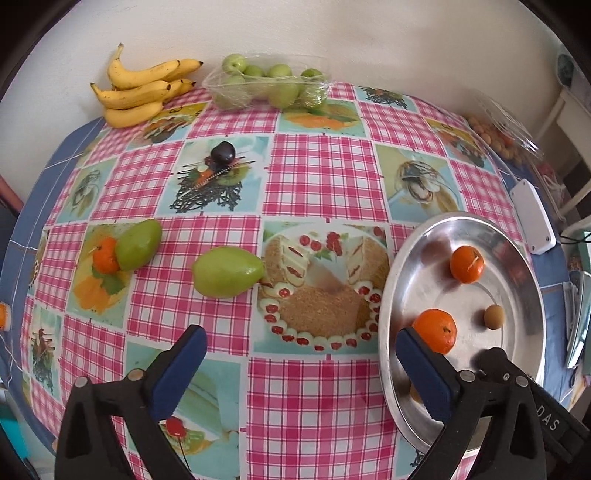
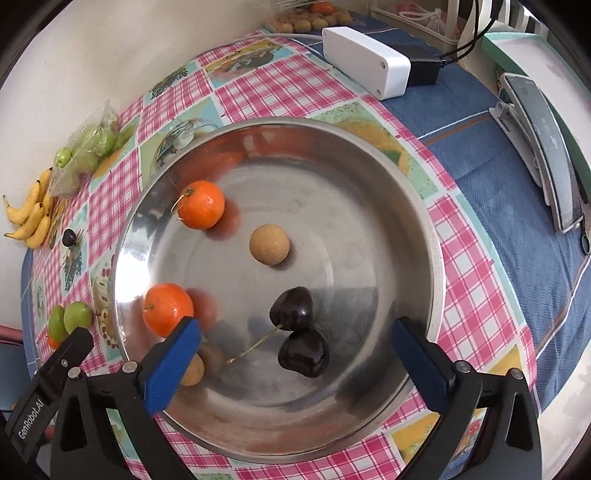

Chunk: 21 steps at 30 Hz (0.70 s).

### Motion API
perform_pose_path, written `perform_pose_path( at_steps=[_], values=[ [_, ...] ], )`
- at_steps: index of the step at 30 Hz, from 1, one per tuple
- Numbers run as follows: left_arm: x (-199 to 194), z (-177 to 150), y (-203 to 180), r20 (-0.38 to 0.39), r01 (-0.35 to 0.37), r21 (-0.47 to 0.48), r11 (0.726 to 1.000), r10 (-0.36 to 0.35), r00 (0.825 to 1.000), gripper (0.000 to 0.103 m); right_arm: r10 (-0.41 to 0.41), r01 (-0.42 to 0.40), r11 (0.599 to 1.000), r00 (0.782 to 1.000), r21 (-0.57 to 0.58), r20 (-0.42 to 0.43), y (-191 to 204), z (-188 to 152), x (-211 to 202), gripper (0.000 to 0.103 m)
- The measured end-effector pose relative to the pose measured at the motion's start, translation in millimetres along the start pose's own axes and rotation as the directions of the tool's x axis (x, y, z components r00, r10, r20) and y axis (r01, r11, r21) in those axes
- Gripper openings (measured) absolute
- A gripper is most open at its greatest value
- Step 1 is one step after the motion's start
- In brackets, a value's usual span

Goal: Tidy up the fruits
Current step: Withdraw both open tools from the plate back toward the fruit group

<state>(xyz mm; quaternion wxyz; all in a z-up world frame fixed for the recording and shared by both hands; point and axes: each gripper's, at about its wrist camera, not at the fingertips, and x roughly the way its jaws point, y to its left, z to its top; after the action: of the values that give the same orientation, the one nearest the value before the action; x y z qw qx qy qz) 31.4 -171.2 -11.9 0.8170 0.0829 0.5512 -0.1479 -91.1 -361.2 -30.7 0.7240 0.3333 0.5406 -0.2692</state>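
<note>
A steel plate point(image 2: 406, 192) holds two tangerines point(image 2: 201, 209) point(image 2: 168, 309), a tan longan point(image 2: 269, 244), another longan point(image 2: 194, 370) half hidden by my finger, and a dark cherry point(image 2: 292, 308) with its reflection. My right gripper point(image 2: 295, 363) is open and empty over the plate's near rim. My left gripper point(image 1: 301, 363) is open and empty above the cloth, left of the plate point(image 1: 399, 266). Two green guavas point(image 1: 226, 272) point(image 1: 139, 243), a tangerine point(image 1: 105, 254) and a dark cherry point(image 1: 222, 152) lie on the checked cloth.
Bananas point(image 1: 140, 90) and a clear tray of green fruit point(image 1: 266, 83) stand at the back by the wall. A white box point(image 2: 364, 61), a pack of longans point(image 2: 314, 20) and a phone on a stand point(image 2: 546, 147) sit on the right side.
</note>
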Motion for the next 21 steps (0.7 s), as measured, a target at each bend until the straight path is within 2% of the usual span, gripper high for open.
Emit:
perform_pose_path(
  at_steps=[21],
  values=[
    [4,1,19,-0.037,0.006,-0.049,0.999,-0.008,0.999,0.103,-0.045,0.045,0.998,0.999,-0.036,0.003,11,-4,-7,0.103]
  ],
)
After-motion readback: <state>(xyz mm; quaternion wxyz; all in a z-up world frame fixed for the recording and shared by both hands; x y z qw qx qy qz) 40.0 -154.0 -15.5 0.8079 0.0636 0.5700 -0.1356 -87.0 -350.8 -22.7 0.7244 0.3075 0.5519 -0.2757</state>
